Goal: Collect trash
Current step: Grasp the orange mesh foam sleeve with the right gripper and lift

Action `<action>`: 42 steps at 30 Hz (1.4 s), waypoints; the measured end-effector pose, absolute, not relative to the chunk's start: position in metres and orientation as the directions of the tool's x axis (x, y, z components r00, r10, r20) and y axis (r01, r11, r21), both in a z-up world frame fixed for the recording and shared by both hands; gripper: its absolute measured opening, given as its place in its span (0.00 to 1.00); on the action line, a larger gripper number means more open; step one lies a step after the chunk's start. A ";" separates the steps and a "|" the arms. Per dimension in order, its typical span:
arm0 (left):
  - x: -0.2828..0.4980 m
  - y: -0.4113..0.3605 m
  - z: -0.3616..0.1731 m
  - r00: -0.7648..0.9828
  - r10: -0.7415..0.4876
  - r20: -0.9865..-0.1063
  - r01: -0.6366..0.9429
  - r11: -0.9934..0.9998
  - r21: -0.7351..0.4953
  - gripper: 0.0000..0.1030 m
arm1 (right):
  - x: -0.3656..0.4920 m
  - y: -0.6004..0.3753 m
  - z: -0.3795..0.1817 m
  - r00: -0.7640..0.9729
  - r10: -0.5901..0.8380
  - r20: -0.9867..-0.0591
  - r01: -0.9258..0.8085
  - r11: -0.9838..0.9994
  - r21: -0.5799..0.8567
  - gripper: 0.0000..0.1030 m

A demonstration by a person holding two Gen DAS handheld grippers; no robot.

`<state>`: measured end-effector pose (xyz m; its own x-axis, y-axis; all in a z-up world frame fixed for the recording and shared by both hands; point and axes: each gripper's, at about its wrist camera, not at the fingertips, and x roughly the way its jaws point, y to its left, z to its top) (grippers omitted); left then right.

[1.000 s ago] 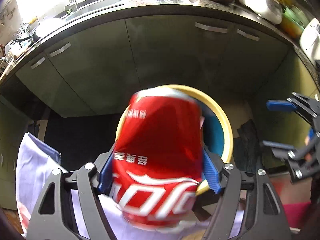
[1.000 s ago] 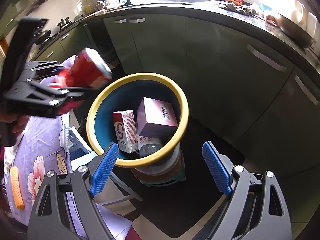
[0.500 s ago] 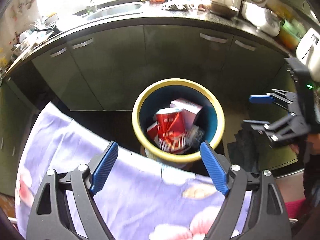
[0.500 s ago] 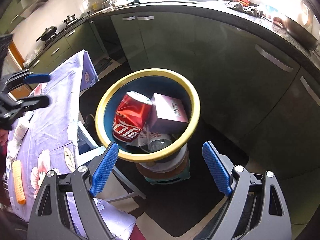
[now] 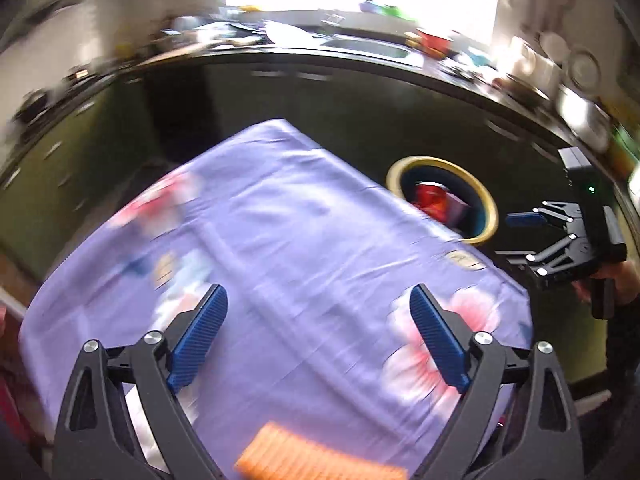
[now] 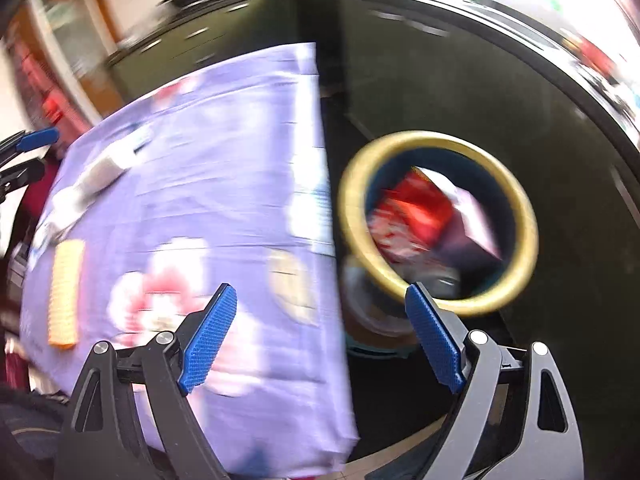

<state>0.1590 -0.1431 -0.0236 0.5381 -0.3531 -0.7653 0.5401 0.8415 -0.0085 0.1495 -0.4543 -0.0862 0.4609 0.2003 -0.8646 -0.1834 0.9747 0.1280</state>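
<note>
The yellow-rimmed blue trash bin stands on the floor beside the table, with the red cola can and a pale carton lying inside. My left gripper hangs over the purple flowered tablecloth, its jaws opening with nothing between them. My right gripper is open and empty, straddling the table edge near the bin; it also shows at the right of the left wrist view. An orange ridged item lies on the cloth.
Dark green kitchen cabinets and a cluttered black counter curve behind the bin. White, blurred items lie on the table's far left side. The tablecloth drapes over the table edge beside the bin. A hand holds the right gripper.
The cola can left my left gripper and landed in the bin. Both grippers then swung away from the bin over the table, the left one further, with its jaws widening.
</note>
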 end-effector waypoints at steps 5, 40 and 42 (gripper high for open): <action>0.132 -0.067 -0.023 0.600 -0.281 -0.749 0.414 0.910 -0.010 0.87 | 0.146 -0.364 -0.076 0.381 0.315 -0.869 -0.383 0.909 0.162 0.83; 0.075 0.039 -0.048 0.636 -0.183 -0.749 0.243 0.970 -0.030 0.87 | 0.098 -0.155 -0.123 0.130 0.393 -0.911 -0.675 0.708 0.209 0.41; 0.076 0.038 -0.049 0.633 -0.182 -0.752 0.244 0.969 -0.028 0.87 | 0.097 -0.155 -0.119 0.141 0.398 -0.906 -0.681 0.703 0.203 0.34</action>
